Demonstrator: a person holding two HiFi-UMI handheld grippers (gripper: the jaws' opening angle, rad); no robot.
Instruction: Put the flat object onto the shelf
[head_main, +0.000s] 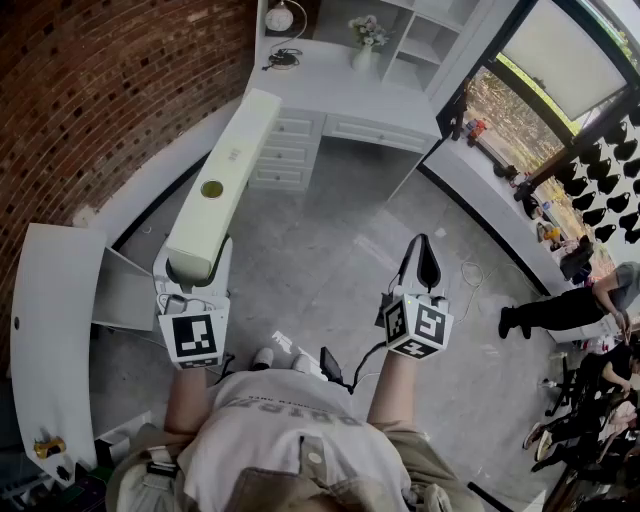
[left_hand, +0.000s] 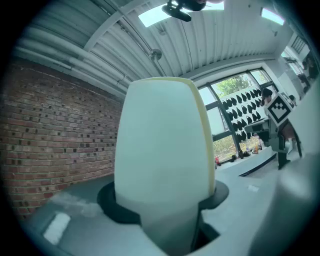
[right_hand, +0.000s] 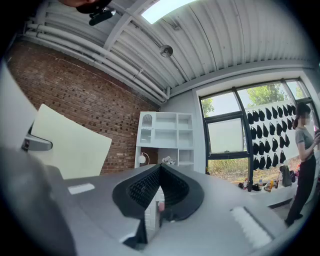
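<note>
The left gripper (head_main: 195, 268) has its fingers clamped on one end of the board (head_main: 225, 180). The board points over the floor (head_main: 330, 250) toward the shelf (head_main: 420, 40), well apart from it. The right gripper (head_main: 427, 262) has its fingers together, with nothing between them.

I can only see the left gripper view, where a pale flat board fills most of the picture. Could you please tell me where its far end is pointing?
Observer: In the head view, the flat board is gripped at its near end by the left tongs. It runs forward toward a white desk with drawers.
Operator: Thank you. Is there a shelf at that desk?
Observer: Yes. The right gripper view shows a white shelf unit rising behind it, beside the brick wall.
Operator: And the other tongs, please?
Observer: The right tongs are shut, with nothing between them.
</note>
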